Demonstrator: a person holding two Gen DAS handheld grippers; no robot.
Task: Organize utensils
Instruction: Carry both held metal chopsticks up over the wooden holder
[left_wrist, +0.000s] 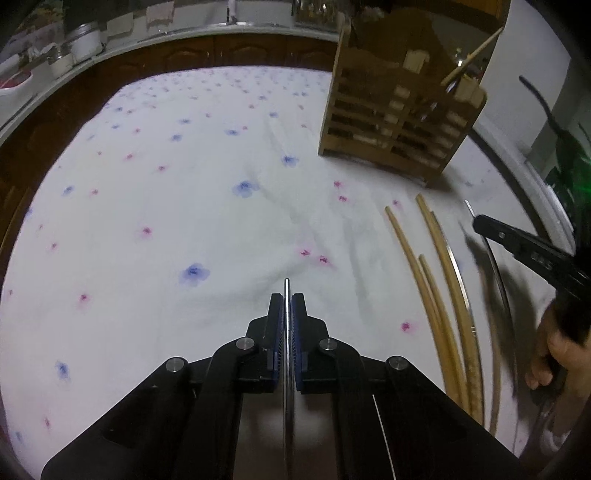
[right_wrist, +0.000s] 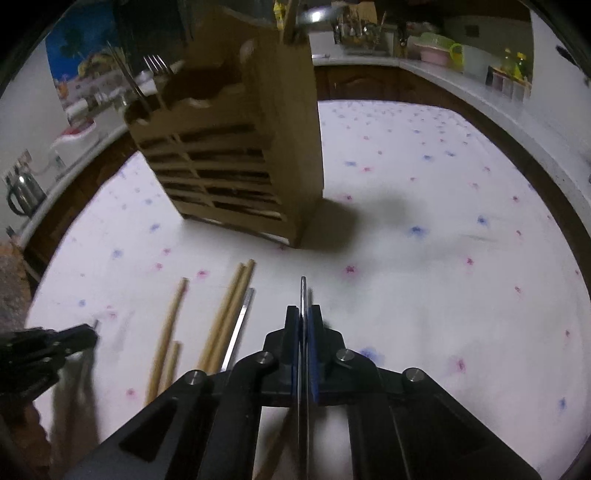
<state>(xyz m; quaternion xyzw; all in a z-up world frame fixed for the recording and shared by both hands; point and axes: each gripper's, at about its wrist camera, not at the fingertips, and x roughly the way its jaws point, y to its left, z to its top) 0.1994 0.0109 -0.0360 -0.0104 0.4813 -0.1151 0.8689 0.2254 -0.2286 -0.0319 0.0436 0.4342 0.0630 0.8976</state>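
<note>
My left gripper is shut on a thin metal utensil held edge-on above the floral cloth. My right gripper is shut on another thin metal utensil; it shows in the left wrist view at the right. A wooden slatted utensil holder stands at the back right, also in the right wrist view, with forks and a chopstick in it. Several wooden chopsticks and a metal chopstick lie on the cloth in front of it.
A white cloth with blue and pink flowers covers the table. A kitchen counter with pots runs behind; a kettle stands at the left in the right wrist view. A hand holds the right gripper.
</note>
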